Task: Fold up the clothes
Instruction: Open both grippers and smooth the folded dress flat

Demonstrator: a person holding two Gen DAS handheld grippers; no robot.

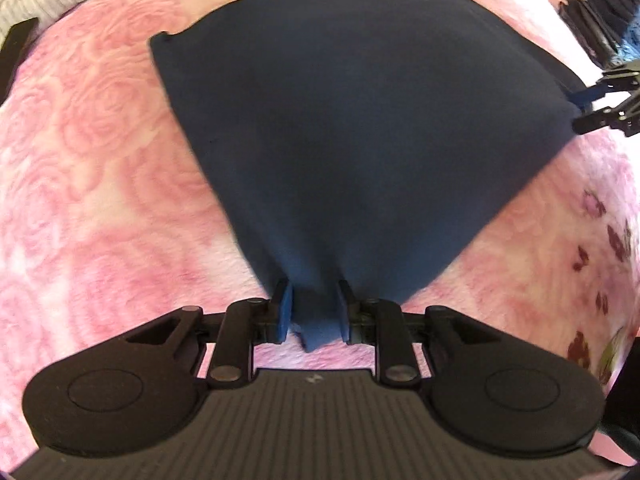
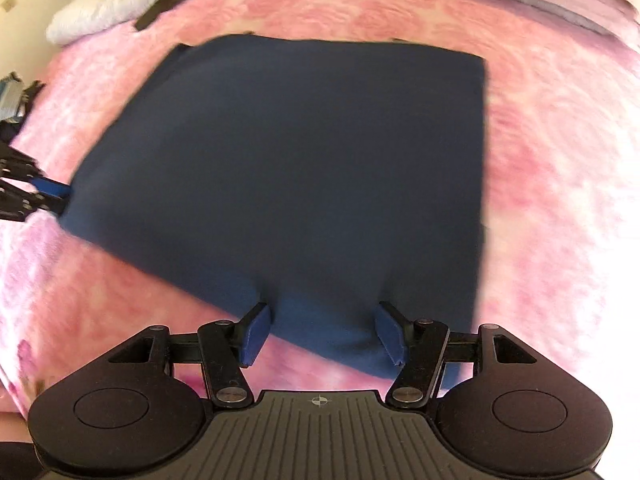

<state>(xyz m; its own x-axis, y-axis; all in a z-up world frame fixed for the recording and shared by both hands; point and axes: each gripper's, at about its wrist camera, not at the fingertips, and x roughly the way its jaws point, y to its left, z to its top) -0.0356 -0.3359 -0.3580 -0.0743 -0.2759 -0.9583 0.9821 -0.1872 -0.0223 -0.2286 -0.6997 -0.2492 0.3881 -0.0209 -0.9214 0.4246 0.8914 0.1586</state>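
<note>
The dark navy folded cloth garment [image 1: 340, 120] lies spread as a flat, roughly square panel on the pink rose-patterned fleece blanket [image 1: 100, 160] that covers the bed, well in from the bed's edges. Its two near corners are lifted off the blanket, one at each tool, which I judge is how a person carries the near edge over to make the next fold.

The left tool [image 1: 313, 312] stands narrow, with a bunched corner of the garment between its blue pads [image 1: 285, 312]; the cloth fills the gap and pulls up into a peak there, so it looks gripped. The right tool [image 2: 324, 332] stands much wider, the garment's edge draped between its pads [image 2: 256, 334]. The cloth puckers at both pads, yet contact is blurred, so I cannot tell whether it pinches or only straddles the fabric.

The left wrist view shows the right tool from the side at the garment's far right corner, and a stack of dark folded items [image 1: 600, 16] near the bed's far right edge. The right wrist view alone shows a white fluffy pillow [image 2: 132, 0] at the far left corner of the bed, and a flat dark strip [image 2: 162, 5] lying against it.
</note>
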